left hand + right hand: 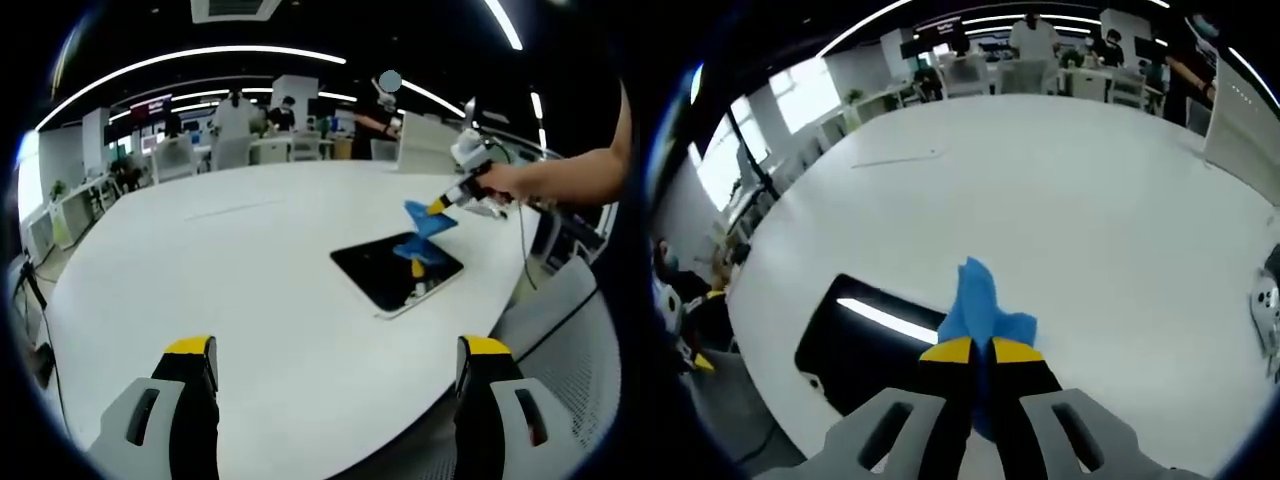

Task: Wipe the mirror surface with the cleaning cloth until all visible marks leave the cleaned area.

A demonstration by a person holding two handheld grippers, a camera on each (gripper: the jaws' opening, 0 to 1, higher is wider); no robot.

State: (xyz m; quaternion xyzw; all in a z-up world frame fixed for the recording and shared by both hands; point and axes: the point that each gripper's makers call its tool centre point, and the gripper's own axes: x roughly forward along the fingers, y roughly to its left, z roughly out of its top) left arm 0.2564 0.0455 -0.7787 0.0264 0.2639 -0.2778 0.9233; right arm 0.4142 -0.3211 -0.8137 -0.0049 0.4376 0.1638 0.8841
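Partly hidden by the right gripper (975,350), the blue cloth (978,305) shows its free end ahead of the yellow-tipped jaws, which are clamped together on it; how much cloth lies under them cannot be made out. Beneath it, at 9 o'clock of the jaws, the dark mirror (855,345) reflects a ceiling light, and any marks on it are too faint to tell. From the left gripper view the whole mirror (385,270) lies flat on the white table (230,270) at 2 o'clock, the cloth (428,225) hanging above it from the right gripper (440,207) in a person's hand (500,182). The left gripper (335,355) hovers with jaws wide apart, holding nothing.
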